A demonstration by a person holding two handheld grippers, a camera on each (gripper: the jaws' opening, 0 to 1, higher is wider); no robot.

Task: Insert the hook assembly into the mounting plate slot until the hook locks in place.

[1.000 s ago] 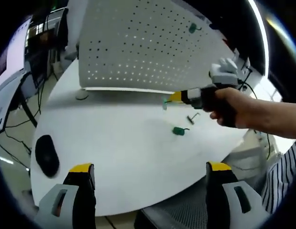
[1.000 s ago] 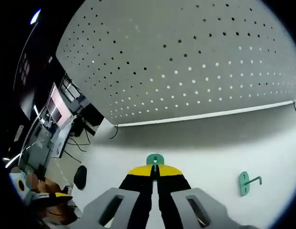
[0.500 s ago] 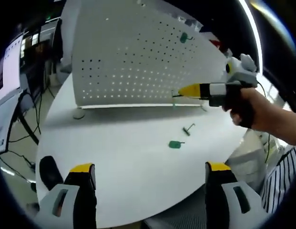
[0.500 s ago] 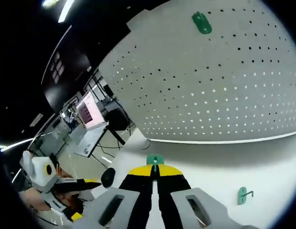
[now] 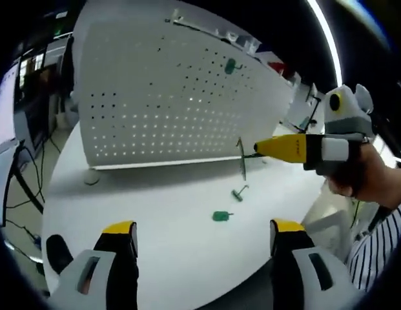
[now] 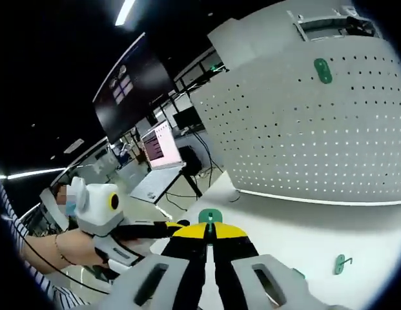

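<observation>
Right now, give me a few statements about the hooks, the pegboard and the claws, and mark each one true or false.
1. The right claw is shut on a green hook. True.
2. The left claw holds a hook. False: its jaws stand wide apart with nothing between them.
3. One green hook already sits high on the pegboard. True: the mounted hook is near the upper edge.
4. The table has no loose hooks on it. False: a loose hook lies flat there, with another small piece beyond it.
5. The pegboard lies flat on the table. False: it stands upright.
</observation>
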